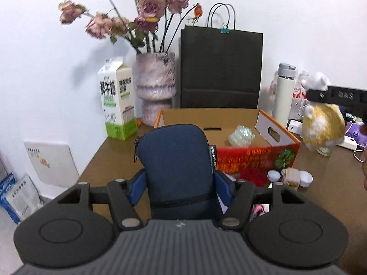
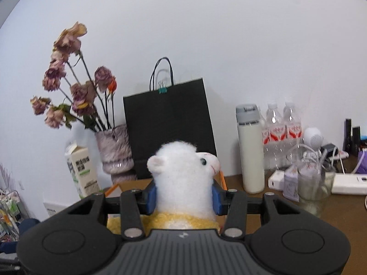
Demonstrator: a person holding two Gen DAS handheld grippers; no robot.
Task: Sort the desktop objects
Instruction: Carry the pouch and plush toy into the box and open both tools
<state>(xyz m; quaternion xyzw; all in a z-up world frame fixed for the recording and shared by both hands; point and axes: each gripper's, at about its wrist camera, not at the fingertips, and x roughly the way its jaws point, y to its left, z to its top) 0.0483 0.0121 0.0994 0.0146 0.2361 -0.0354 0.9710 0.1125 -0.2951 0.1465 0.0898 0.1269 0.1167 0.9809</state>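
Above desk | L gripper (image 1: 181,183) clamps pouch (image 1: 176,160) | R gripper (image 2: 183,197) clamps plush (image 2: 183,178)

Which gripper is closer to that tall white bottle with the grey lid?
Right. The right gripper, holding the plush toy, is just left of the bottle; the left gripper, with its blue pouch, sits farther left.

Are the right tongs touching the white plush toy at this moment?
Touching. The right wrist view shows the right tongs with both blue pads pressed against the plush toy at its neck, with no gap on either side.
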